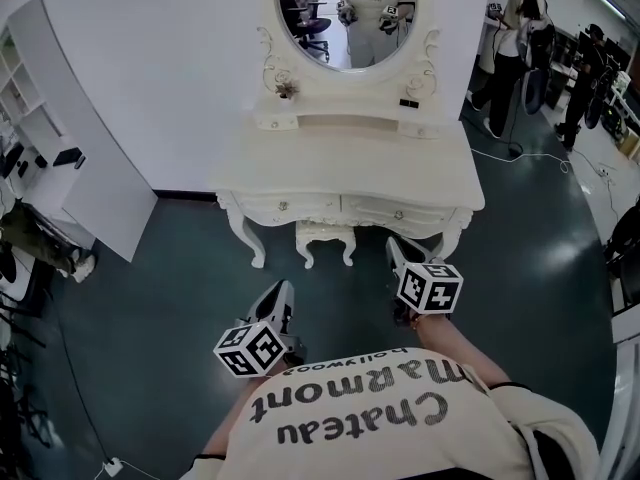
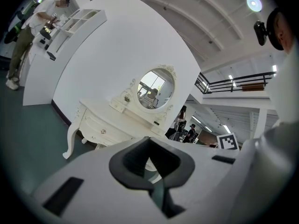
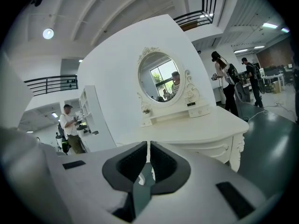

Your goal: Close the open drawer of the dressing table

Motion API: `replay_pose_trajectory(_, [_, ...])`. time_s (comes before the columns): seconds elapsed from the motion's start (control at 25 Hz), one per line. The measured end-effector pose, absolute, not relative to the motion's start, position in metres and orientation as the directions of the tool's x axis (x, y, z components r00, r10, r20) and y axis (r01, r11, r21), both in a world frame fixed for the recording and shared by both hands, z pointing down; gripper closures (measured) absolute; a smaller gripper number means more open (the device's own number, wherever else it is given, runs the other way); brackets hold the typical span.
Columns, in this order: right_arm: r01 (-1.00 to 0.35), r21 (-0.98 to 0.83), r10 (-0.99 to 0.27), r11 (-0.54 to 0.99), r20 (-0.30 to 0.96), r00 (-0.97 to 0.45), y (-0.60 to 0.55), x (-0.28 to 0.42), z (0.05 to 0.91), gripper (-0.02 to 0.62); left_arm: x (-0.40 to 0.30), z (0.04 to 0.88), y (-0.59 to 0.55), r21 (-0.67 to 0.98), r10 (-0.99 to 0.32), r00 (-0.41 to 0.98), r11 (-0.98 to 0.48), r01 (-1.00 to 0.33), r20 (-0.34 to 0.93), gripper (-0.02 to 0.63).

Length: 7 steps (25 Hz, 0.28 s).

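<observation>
Two tools are held low in front of the person, both well apart from the dressing table [image 1: 350, 173]. The left tool [image 1: 284, 296] has its jaws together with nothing between them, and the right tool [image 1: 393, 250] also has its jaws closed on nothing, with only a thin slit between the pads. Each tool points towards 12 o'clock, where the table stands against the white wall with the oval mirror [image 1: 345, 13] above it and a small stool [image 1: 325, 240] under its middle.

On the table front, the left drawer [image 1: 285, 208] and the right drawer [image 1: 397, 214] seem to lie flush with the curved edge. The small upper drawers at 11 o'clock [image 1: 275, 120] and at 1 o'clock [image 1: 420, 128] of the table top are too small to judge; the right one maybe stands out a little, but I cannot tell.

In my judgement this fits two stages: the person is coming to a drawer which is still a little open, or the drawer is already closed and the person stands back. If one is still open, the closed tool tip must come against its front and push straight towards 12 o'clock.
</observation>
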State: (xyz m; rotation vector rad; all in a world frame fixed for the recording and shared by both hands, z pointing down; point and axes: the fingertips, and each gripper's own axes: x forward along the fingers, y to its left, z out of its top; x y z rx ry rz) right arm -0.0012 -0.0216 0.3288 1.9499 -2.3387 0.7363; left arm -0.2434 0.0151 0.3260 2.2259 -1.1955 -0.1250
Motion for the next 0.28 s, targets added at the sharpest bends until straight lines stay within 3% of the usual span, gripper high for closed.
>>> replay_pose_trajectory(0.28, [-0.933, -0.346, -0.919, 0.101, 0.327, -0.221, -0.0174, -0.0009, 0.3321, 0.552, -0.2371, 0.3208, 0.0185, 0.519, -0.768, 0.607, -0.440, -0.733, 0.204, 0.598])
